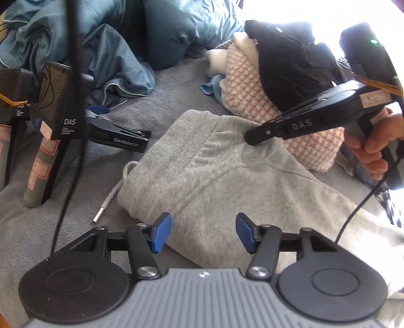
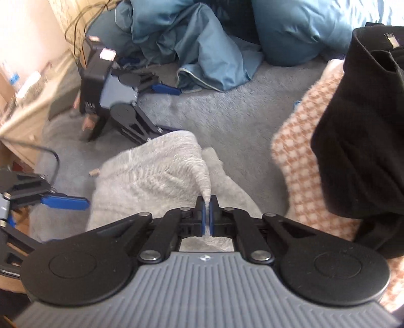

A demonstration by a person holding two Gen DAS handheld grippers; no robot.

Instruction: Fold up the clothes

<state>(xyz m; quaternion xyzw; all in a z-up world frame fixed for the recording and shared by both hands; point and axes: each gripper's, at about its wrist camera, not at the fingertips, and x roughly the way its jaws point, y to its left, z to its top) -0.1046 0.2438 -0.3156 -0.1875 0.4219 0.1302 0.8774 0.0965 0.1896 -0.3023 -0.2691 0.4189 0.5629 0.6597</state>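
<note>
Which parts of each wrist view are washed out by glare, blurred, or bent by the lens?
Left wrist view: window glare bleaches the top right corner; the grey garment is sharp, and the edges curve with the fisheye. Right wrist view: the wooden furniture at left is smeared and overexposed; the right gripper, pinching grey fabric, stays crisp.

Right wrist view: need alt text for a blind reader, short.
The right gripper has its jaws shut on a pinched fold of the light grey fleece garment, which lies on a grey plush blanket. A black garment drapes over a pink-and-white checked knit at right; crumpled blue bedding sits behind.
</note>
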